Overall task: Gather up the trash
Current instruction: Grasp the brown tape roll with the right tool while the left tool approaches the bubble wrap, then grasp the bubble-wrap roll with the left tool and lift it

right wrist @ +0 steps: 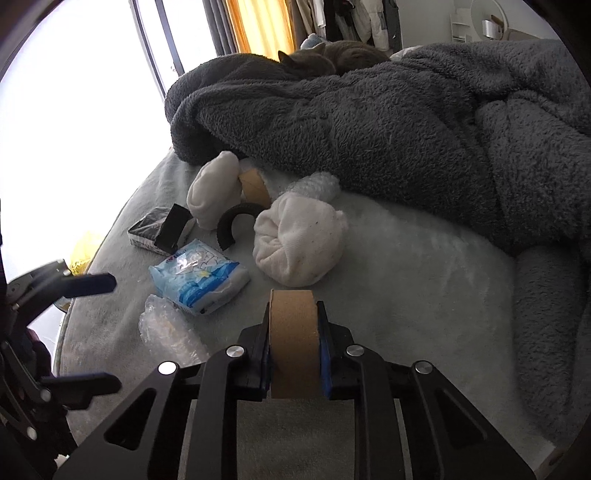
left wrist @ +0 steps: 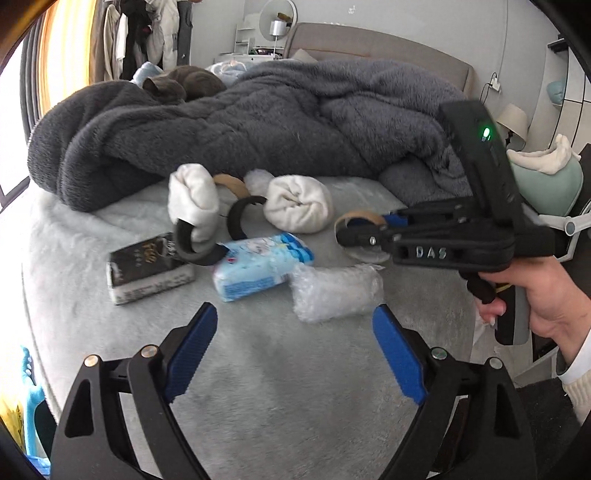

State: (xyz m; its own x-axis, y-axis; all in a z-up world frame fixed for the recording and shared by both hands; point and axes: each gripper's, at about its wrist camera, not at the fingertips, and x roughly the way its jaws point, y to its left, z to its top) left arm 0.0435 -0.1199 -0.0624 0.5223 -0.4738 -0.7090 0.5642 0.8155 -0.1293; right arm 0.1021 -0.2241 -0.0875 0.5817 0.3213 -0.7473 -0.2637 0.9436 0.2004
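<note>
My right claw [right wrist: 293, 343] is clamped on the cardboard ring [right wrist: 293, 325] above the bed [right wrist: 406, 277]; my left claw [left wrist: 291, 338] is wide, empty. Only the left view shows "DAS" on the right claw.

A home bedroom. A rumpled grey fleece blanket [left wrist: 258, 122] covers the bed [left wrist: 369, 44]. Clothes [left wrist: 147, 33] hang behind, beside a round mirror [left wrist: 277, 16].

A pale fleecy bed [left wrist: 277, 387] carries a heaped dark grey blanket [left wrist: 258, 122], two rolled white socks [left wrist: 297, 203], a blue tissue pack [left wrist: 258, 271], a black packet [left wrist: 147, 273], crumpled bubble wrap [left wrist: 334, 291], black foam rings [left wrist: 242, 218] and a cardboard tape core [left wrist: 231, 184].
</note>
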